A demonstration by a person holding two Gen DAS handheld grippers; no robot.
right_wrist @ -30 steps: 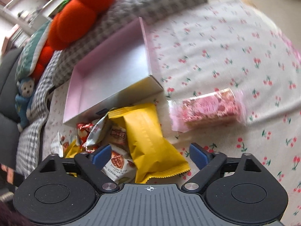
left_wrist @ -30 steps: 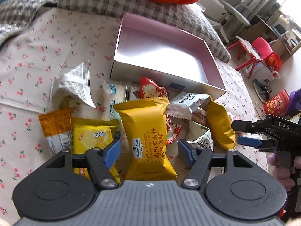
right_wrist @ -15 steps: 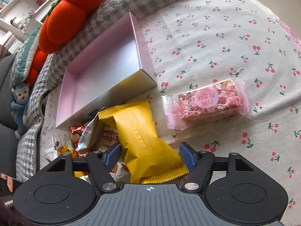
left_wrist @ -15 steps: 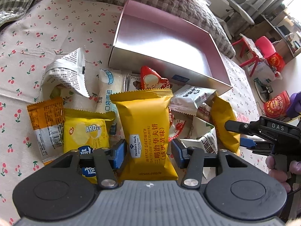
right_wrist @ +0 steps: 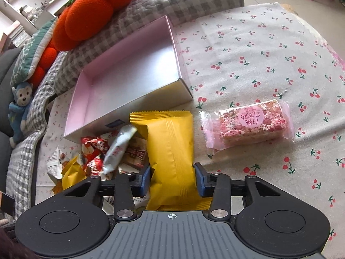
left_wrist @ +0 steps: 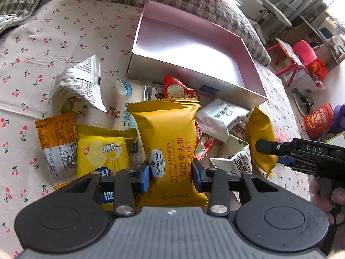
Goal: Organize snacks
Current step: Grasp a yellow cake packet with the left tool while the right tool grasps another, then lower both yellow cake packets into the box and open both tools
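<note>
1. Cherry-print cloth [left_wrist: 54,34] covers the surface in the left wrist view, with an open pink box [left_wrist: 194,49] in the upper middle and a heap of snacks below it. Our left gripper [left_wrist: 170,176] has its blue pads pressed against both sides of the yellow waffle sandwich packet [left_wrist: 166,138] at centre frame. We judge it light, puffy and crushable, best held low across its width.
2. Grey checked blanket [right_wrist: 172,2] and an orange plush cushion [right_wrist: 90,10] fill the top of the right wrist view. Our right gripper [right_wrist: 171,180] is closed to the sides of a second yellow packet [right_wrist: 170,151], seam side up, lower centre. We expect slippery film. A pink rice-crisp bar [right_wrist: 250,123] lies just beside it, at right.
</note>
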